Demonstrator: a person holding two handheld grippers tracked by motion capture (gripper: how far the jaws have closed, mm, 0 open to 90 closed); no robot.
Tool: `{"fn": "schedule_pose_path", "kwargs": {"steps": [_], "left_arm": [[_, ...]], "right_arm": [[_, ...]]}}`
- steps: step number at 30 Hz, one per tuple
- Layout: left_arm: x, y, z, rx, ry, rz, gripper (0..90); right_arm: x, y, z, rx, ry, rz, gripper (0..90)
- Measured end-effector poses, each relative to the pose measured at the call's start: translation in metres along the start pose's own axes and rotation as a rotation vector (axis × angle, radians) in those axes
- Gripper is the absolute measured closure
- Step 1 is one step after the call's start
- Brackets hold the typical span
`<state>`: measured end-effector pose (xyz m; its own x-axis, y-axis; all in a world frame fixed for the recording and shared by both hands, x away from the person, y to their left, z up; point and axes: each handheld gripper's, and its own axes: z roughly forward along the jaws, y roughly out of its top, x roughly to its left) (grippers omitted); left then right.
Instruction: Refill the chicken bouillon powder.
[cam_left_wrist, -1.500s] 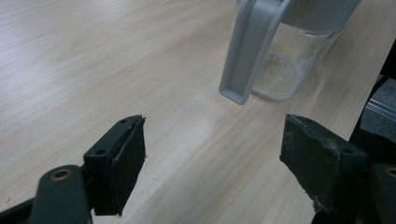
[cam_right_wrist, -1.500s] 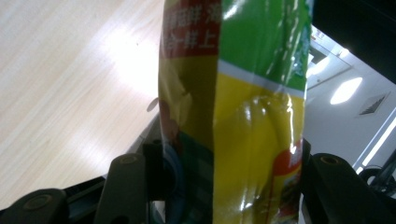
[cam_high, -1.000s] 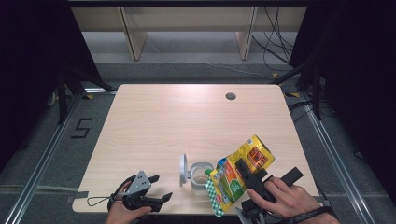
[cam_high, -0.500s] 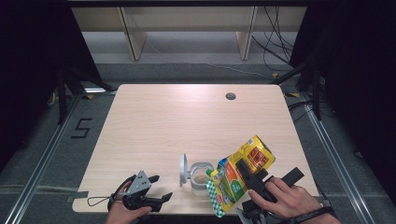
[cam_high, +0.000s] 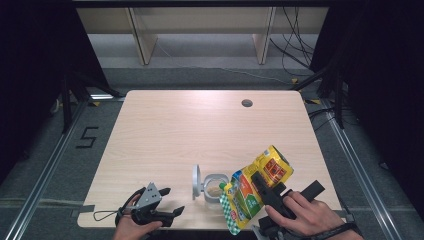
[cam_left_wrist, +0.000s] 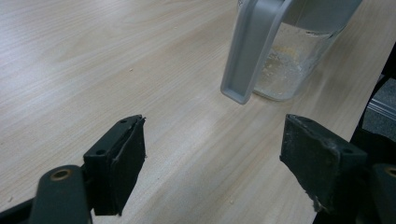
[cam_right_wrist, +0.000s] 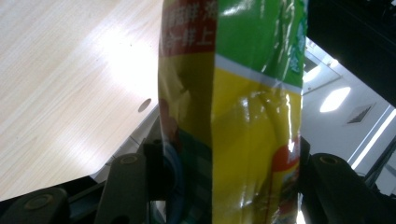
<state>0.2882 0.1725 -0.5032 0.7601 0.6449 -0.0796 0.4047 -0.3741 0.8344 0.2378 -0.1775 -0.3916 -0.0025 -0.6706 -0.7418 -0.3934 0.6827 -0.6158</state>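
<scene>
The pale wooden table carries the work at its near edge. There the glossy yellow-and-green foil snack pouch hangs tilted in the air, its lower end over the mouth of the small clear plastic jar, whose grey flip lid stands open (a little pale food lies in the jar's bottom). The right gripper has its jaws about half closed, pressing the pouch from both sides. The left gripper sits just left of the jar at the table edge, jaws wide apart and holding nothing.
</scene>
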Motion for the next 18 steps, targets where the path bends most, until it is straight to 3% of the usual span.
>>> {"fn": "schedule_pose_path", "kwargs": {"steps": [1,3,5,6,9,11,13,15,18], "left_arm": [[-0.0012,-0.0008,0.0011,-0.004,0.018,-0.019,21.6],[-0.0009,0.0002,-0.0002,0.001,0.003,-0.009,21.6],[0.0000,0.0001,0.0000,0.001,0.002,0.005,21.6],[-0.0013,-0.0008,0.0011,-0.005,0.004,-0.021,21.6],[-0.0014,-0.0005,0.0007,-0.006,0.004,-0.020,21.6],[-0.0003,0.0003,-0.0003,-0.001,0.003,0.001,21.6],[-0.0012,-0.0009,0.0011,-0.005,0.016,-0.020,21.6],[0.0000,-0.0001,0.0004,0.000,0.003,0.002,21.6],[0.0001,0.0000,0.0004,-0.001,0.009,-0.001,21.6]], "right_arm": [[-0.0004,0.0006,0.0006,-0.007,0.014,-0.009,52.4],[-0.0003,0.0018,0.0007,-0.018,0.006,-0.036,52.5],[-0.0004,0.0011,-0.0010,-0.015,0.006,-0.011,52.6],[-0.0008,0.0008,-0.0011,-0.013,0.001,-0.002,52.6],[-0.0012,0.0028,-0.0006,-0.019,0.007,-0.041,53.0],[-0.0021,0.0017,-0.0005,-0.029,0.011,-0.037,53.1],[-0.0042,0.0019,0.0005,-0.030,-0.006,-0.059,53.1],[-0.0018,0.0021,-0.0003,-0.019,-0.002,-0.038,53.2],[-0.0024,0.0015,0.0003,-0.026,0.000,-0.042,53.2]]}}
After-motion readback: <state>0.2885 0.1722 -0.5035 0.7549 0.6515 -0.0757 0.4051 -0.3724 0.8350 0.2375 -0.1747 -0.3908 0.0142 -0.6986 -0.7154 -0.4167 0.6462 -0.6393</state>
